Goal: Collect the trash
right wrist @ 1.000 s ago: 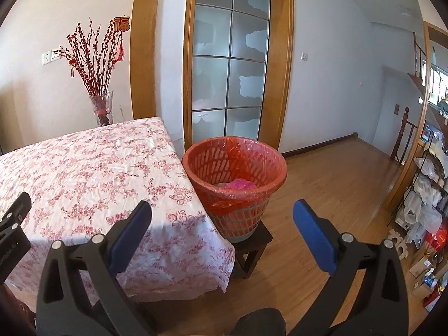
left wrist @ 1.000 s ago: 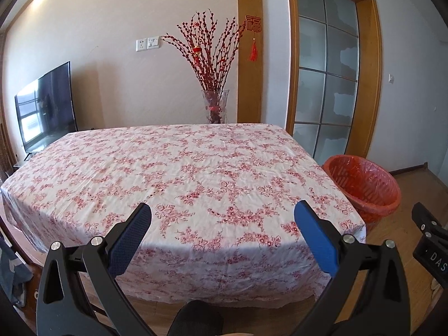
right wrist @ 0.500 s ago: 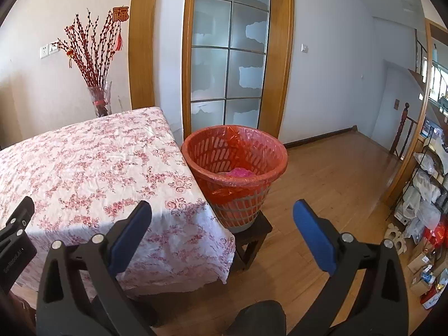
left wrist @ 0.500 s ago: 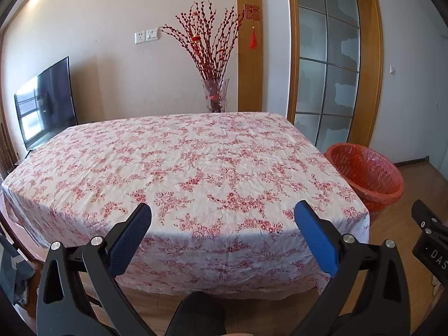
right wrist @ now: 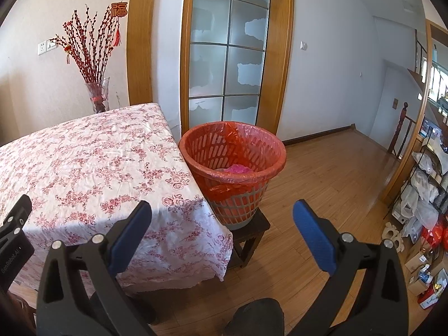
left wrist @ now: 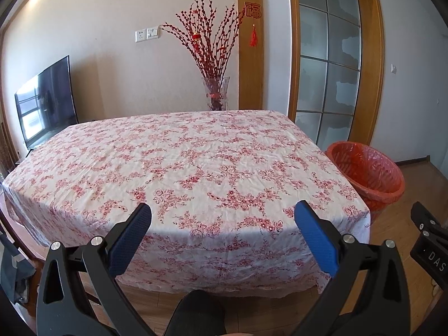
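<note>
A red-lined plastic bin stands on a small dark stool at the table's right side; pink trash lies inside it. The same bin shows at the right of the left wrist view. The table wears a red-flowered white cloth with nothing on it. My left gripper is open, held back from the table's near edge. My right gripper is open too, in front of the bin and the table's corner. Neither holds anything.
A glass vase with red branches stands behind the table's far edge. A television is at the far left. A glazed door is behind the bin. Shelves with bags and boxes line the right wall. Wooden floor spreads right.
Both grippers have drawn back and risen, so the table and bin look farther away and more floor shows. Both stayed open.
</note>
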The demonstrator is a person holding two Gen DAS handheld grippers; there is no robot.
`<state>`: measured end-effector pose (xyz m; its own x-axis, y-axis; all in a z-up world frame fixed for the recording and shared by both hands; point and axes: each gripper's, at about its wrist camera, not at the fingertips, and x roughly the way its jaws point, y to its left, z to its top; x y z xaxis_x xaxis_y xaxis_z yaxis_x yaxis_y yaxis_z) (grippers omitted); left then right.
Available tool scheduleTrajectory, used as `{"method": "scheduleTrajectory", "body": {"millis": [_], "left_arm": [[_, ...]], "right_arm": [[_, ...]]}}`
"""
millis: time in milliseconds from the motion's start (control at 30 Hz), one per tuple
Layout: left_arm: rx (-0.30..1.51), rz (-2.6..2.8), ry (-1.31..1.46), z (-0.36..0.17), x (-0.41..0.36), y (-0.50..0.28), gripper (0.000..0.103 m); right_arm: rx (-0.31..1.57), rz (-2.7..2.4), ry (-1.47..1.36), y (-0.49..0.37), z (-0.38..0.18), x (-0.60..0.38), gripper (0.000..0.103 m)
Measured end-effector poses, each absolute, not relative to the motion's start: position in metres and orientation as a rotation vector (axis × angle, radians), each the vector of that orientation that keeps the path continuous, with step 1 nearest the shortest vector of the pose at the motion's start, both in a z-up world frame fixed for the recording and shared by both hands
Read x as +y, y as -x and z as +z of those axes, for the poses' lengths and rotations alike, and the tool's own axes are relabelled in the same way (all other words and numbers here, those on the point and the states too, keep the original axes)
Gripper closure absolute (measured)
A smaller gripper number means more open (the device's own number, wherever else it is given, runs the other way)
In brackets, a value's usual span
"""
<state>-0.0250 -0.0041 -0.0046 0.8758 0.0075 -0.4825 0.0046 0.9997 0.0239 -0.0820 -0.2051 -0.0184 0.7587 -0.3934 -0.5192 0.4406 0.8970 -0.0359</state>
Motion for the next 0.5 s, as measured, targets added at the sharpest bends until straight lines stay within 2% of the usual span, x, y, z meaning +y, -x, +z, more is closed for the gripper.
{"method": "scheduleTrajectory", "body": {"millis": [500], "left_arm": [[0.487,0.001,-0.024,-0.0009,-0.0072,0.0275,0.003]], "right_arm": [[0.542,-0.455,-0.09,0.0816,-0.0188,-0.2047,0.004]]}}
